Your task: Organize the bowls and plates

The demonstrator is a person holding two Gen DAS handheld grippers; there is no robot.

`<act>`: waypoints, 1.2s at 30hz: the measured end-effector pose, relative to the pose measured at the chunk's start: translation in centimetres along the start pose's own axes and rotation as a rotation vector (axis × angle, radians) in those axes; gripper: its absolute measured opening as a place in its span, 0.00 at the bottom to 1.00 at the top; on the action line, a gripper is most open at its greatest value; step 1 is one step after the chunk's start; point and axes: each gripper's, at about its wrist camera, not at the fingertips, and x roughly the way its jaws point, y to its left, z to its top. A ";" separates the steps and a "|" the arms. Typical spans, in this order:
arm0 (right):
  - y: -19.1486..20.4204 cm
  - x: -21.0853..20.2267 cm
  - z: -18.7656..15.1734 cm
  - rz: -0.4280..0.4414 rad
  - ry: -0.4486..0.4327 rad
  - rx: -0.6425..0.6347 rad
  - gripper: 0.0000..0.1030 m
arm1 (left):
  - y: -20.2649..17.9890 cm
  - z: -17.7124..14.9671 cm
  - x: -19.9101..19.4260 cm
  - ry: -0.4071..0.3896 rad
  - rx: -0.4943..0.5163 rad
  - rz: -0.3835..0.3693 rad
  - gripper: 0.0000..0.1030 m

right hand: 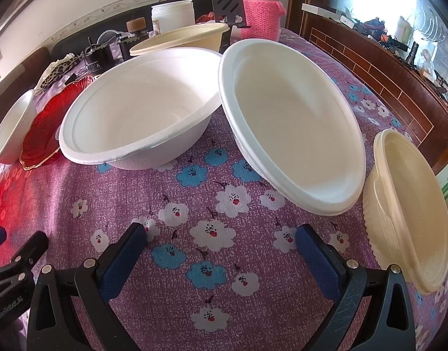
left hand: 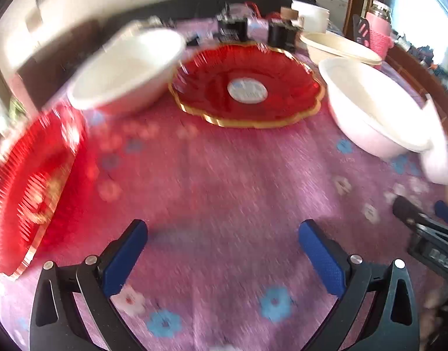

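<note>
In the blurred left wrist view, a red gold-rimmed plate [left hand: 247,84] lies at centre back, with a white bowl [left hand: 127,67] to its left, a second red plate [left hand: 31,190] at the left edge and a white bowl [left hand: 376,108] to the right. My left gripper [left hand: 222,234] is open and empty over the cloth. In the right wrist view two white bowls [right hand: 136,111] [right hand: 294,134] sit ahead, with a cream bowl [right hand: 411,207] at the right and another cream bowl [right hand: 183,39] behind. My right gripper [right hand: 221,237] is open and empty in front of them.
A purple flowered tablecloth [right hand: 194,204] covers the table. At the back stand a pink-sleeved flask [right hand: 262,8], a white jar [right hand: 172,14] and small dark gadgets [left hand: 232,29]. A wooden brick-patterned ledge [right hand: 384,67] runs along the right. The other gripper [right hand: 13,269] shows at lower left.
</note>
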 end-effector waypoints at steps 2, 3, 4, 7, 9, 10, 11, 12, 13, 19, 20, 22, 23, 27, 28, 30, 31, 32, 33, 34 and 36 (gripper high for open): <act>0.1 -0.3 -0.3 0.008 0.009 0.008 0.99 | 0.9 -0.4 -1.9 -0.033 -0.043 -0.052 0.98; 0.0 -0.6 -0.6 0.015 0.012 0.009 0.99 | 1.3 -0.6 -3.5 -0.075 -0.058 -0.081 0.98; 0.1 -1.0 -1.1 0.032 0.009 0.009 0.99 | 1.6 -0.8 -5.3 -0.120 -0.058 -0.090 0.98; 0.8 -3.2 -2.5 0.071 -0.018 -0.028 0.99 | 2.4 -1.6 -11.1 -0.278 -0.054 -0.091 0.98; 1.4 -5.8 -3.5 0.105 -0.070 -0.080 0.99 | 3.4 -2.4 -15.8 -0.406 -0.063 -0.092 0.98; 1.6 -7.8 -3.9 0.116 -0.114 -0.106 0.99 | 3.9 -2.8 -18.1 -0.464 -0.067 -0.087 0.98; 1.7 -9.5 -4.1 0.128 -0.154 -0.118 0.99 | 4.5 -3.2 -20.5 -0.519 -0.072 -0.088 0.98; 1.6 -11.4 -4.1 0.142 -0.201 -0.126 0.99 | 5.1 -3.2 -23.0 -0.575 -0.079 -0.093 0.98; 1.2 -14.2 -4.0 0.160 -0.270 -0.135 0.99 | 5.6 -3.2 -25.1 -0.619 -0.084 -0.093 0.98; -1.8 -30.9 -1.8 0.170 -0.662 -0.129 0.99 | 7.5 -2.2 -38.4 -0.847 -0.048 -0.027 1.00; -2.4 -33.9 -0.9 0.172 -0.721 -0.128 0.99 | 7.7 -1.3 -40.9 -0.872 -0.046 -0.013 1.00; -3.1 -39.5 1.0 0.160 -0.820 -0.118 0.99 | 7.6 0.5 -44.6 -0.903 -0.024 0.007 1.00; -3.3 -42.2 2.4 0.151 -0.862 -0.114 0.99 | 7.5 1.2 -45.8 -0.912 -0.017 0.024 1.00; -2.9 -50.4 8.2 0.101 -0.938 -0.113 0.99 | 7.2 5.2 -50.8 -0.969 -0.011 0.134 1.00; -2.9 -52.1 10.0 0.088 -0.939 -0.103 0.99 | 7.2 6.0 -51.3 -0.970 -0.017 0.141 1.00; -2.9 -53.9 11.9 0.097 -0.922 -0.085 0.99 | 7.3 7.9 -51.1 -0.944 -0.029 0.133 1.00; -2.8 -54.1 13.3 0.111 -0.894 -0.076 0.99 | 7.4 8.5 -50.6 -0.928 -0.034 0.122 1.00; -2.6 -53.3 14.4 0.122 -0.871 -0.068 0.99 | 7.3 8.9 -49.7 -0.912 -0.036 0.111 1.00; -2.4 -52.3 15.1 0.132 -0.849 -0.063 0.99 | 7.2 9.0 -47.8 -0.890 -0.040 0.094 1.00; -2.0 -50.6 15.7 0.140 -0.825 -0.065 0.99 | 7.2 8.9 -46.3 -0.878 -0.046 0.077 1.00; -1.4 -45.3 16.1 0.172 -0.743 -0.079 0.99 | 7.0 8.1 -41.7 -0.818 -0.058 -0.002 1.00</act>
